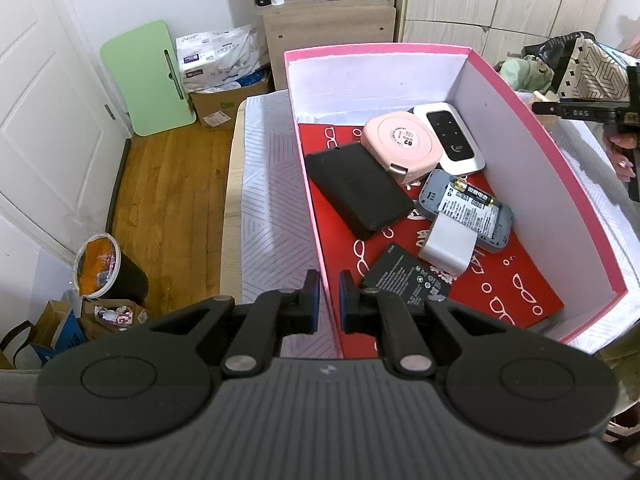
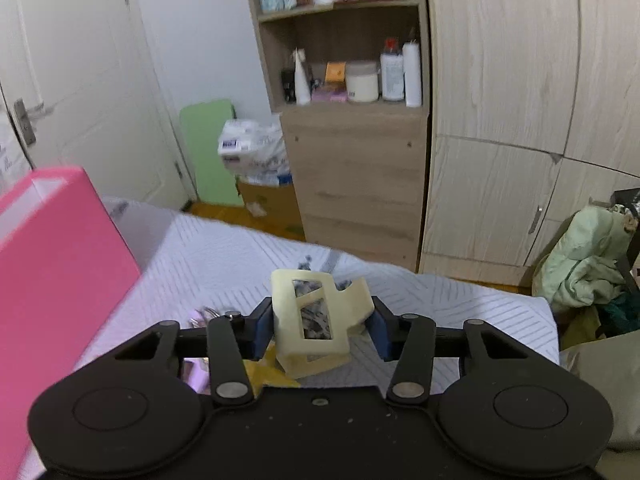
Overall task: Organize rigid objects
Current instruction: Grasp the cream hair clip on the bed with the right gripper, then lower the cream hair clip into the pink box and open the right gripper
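Pink box (image 1: 516, 92) already holds several gadgets; right tongs (image 2: 320, 330) grip a cream clip (image 2: 316, 320) awaiting deposit; left tongs (image 1: 329, 304) clench the box wall.

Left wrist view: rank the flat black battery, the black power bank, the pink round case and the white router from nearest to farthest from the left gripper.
From the left gripper:
1. Flat black battery, just right of the fingertips.
2. Black power bank, mid-box.
3. Pink round case, behind it.
4. White router, rearmost, rightward.
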Tool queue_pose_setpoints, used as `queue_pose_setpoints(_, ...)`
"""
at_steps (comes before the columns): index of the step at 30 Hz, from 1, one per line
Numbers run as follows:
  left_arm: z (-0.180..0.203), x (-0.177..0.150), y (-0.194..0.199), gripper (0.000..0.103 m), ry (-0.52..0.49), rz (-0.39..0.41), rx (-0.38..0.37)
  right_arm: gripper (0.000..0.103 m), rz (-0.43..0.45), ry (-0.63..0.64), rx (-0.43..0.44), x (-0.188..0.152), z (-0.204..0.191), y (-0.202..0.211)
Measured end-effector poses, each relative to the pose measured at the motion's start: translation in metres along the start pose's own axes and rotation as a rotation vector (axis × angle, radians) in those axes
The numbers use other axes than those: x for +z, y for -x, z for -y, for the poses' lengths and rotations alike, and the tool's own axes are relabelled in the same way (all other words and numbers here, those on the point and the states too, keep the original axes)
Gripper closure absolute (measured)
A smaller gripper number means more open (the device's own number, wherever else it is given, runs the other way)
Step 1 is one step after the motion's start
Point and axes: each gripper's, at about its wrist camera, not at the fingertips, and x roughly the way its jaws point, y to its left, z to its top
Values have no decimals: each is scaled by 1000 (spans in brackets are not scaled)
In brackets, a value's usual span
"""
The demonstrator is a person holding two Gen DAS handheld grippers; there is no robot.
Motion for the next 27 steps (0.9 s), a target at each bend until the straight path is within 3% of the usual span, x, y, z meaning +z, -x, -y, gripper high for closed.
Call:
queue_pose_setpoints(5,-2,1,1,96,8,2,-4,49,44,16,41,6,-31,49)
queue_pose_setpoints(9,-2,1,1,96,-2,-2,-2,49,57,89,155,14,-80,93)
queue_pose_setpoints(13,-3,3,1,96,-8,-13,-7,49,13,154,304,22,-135,122)
queue_pose_setpoints(18,-3,4,0,96,-16,-23,-16,49,-111,222,431,26,-190,123)
queue_pose_setpoints(27,-1,6,0,96,-39,-34,-14,49,-309,422,415,12,-260,84)
